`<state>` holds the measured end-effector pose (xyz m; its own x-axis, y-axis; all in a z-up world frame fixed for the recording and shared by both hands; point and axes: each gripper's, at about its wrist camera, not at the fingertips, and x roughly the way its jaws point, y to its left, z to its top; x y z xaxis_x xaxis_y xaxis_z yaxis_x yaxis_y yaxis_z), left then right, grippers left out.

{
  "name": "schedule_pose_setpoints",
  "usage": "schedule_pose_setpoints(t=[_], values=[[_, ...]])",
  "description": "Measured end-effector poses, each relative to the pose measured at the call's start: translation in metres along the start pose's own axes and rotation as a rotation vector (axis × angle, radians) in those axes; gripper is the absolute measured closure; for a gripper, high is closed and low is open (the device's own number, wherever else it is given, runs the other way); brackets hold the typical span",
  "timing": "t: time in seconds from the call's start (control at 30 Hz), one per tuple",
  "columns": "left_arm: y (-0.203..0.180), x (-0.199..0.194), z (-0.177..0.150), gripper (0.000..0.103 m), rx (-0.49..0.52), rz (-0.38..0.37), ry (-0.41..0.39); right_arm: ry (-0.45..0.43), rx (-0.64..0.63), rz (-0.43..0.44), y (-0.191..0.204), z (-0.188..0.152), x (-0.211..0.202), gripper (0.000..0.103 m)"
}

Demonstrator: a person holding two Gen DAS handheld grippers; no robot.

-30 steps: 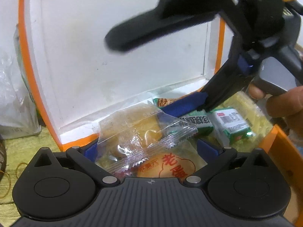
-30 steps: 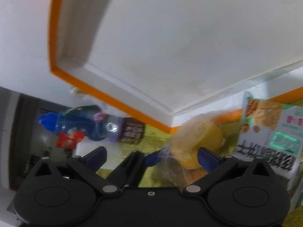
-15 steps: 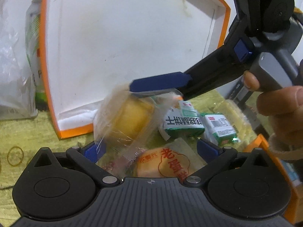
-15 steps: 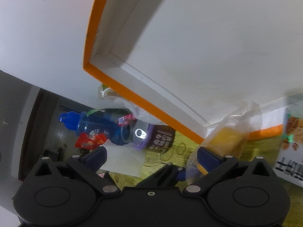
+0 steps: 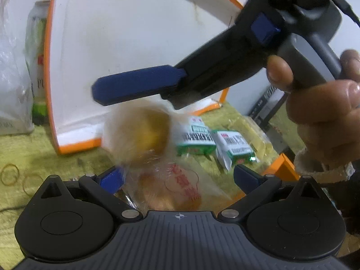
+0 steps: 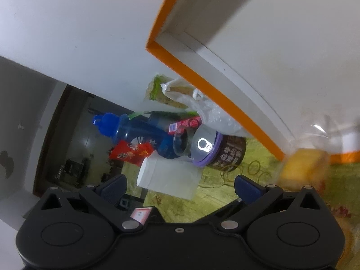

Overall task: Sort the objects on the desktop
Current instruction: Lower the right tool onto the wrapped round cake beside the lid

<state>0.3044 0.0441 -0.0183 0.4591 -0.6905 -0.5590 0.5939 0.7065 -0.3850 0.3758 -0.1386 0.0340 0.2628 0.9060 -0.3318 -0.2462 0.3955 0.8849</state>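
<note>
A clear-wrapped yellow cake (image 5: 139, 135) is blurred in mid-air just below my right gripper's blue finger (image 5: 139, 83); it also shows at the right of the right wrist view (image 6: 303, 164), apart from the fingers. My right gripper (image 6: 180, 184) is open and empty. My left gripper (image 5: 177, 175) is open over a second wrapped cake with red print (image 5: 175, 186), which lies in the orange box (image 5: 285, 164). Two green-and-white snack packs (image 5: 198, 137) lie further in.
The box's white, orange-edged lid (image 5: 135, 33) stands upright behind. A green can (image 5: 38, 67) and a plastic bag (image 5: 11, 90) stand at the left. Rubber bands (image 5: 10, 173) lie on the yellow cloth. A purple-lidded can (image 6: 216, 150), a blue bottle (image 6: 135, 132) and a tissue roll (image 6: 168, 177) stand beyond.
My right gripper lifted the yellow cake out of the box, swung left and opened; the cake is now loose and blurred below its finger. The left gripper stayed open over the box.
</note>
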Motion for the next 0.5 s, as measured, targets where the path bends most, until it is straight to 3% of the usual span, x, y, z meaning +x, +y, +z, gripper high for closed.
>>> schedule_pose_setpoints(t=[0.17,0.33,0.4,0.5], values=[[-0.026,-0.016,0.004,0.001,0.100,-0.029,-0.088,0.055,0.042,0.017,0.002,-0.008,0.014,0.000],[-0.033,-0.016,-0.001,0.000,0.165,0.056,-0.043,-0.010,-0.036,0.037,0.029,-0.011,-0.012,0.000],[-0.028,-0.016,-0.004,0.000,0.159,0.084,-0.032,-0.061,-0.068,0.004,0.035,-0.012,-0.034,0.000],[-0.021,-0.017,-0.006,0.000,0.157,0.115,-0.024,-0.125,-0.084,-0.150,0.031,-0.017,-0.066,0.000]])
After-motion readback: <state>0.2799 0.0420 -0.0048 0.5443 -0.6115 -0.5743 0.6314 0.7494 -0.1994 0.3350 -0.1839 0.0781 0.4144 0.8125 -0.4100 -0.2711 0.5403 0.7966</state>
